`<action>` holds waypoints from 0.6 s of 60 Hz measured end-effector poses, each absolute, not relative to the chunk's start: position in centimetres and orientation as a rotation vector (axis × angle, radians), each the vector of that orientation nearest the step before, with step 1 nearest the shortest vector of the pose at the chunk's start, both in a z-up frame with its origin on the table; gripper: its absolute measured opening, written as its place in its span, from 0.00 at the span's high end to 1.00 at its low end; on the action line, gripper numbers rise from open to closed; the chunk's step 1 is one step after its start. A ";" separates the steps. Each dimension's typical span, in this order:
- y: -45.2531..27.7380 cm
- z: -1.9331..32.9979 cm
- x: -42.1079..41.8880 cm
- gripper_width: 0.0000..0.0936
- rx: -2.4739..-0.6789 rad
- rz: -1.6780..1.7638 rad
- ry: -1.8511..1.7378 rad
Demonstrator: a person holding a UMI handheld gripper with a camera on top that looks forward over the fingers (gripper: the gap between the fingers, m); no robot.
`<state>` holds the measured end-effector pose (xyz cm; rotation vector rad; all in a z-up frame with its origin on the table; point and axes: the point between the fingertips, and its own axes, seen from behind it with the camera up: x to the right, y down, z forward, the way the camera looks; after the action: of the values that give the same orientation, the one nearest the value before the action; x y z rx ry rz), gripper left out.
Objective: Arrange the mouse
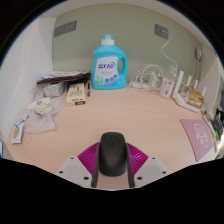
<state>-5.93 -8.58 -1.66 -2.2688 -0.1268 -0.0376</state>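
The tool [112, 172] is gripping the black mouse [112, 153] snugly between both pads, carrying it low over the worktop [120, 112] for placing.

The mouse [113, 153] between the jaws looked matt black plastic; the surface [120, 115] beyond was smooth pale wood; the detergent bottle [107, 66] glossy blue plastic.

A black mouse [112, 152] between magenta pads [90, 159], blue detergent bottle [108, 65], light wooden table [80, 125].
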 end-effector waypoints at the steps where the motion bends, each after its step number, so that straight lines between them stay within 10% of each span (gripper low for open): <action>1: -8.6 -1.6 -5.9 0.58 -2.271 -0.041 -0.128; 11: -8.3 0.4 -7.5 0.64 -2.250 0.034 -0.161; 29: -4.4 23.3 1.1 0.64 -1.890 0.234 -0.126; 36: -2.4 25.2 13.1 0.64 -1.875 0.164 -0.058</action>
<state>13.08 -2.35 25.23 -1.8750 -0.0582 0.1640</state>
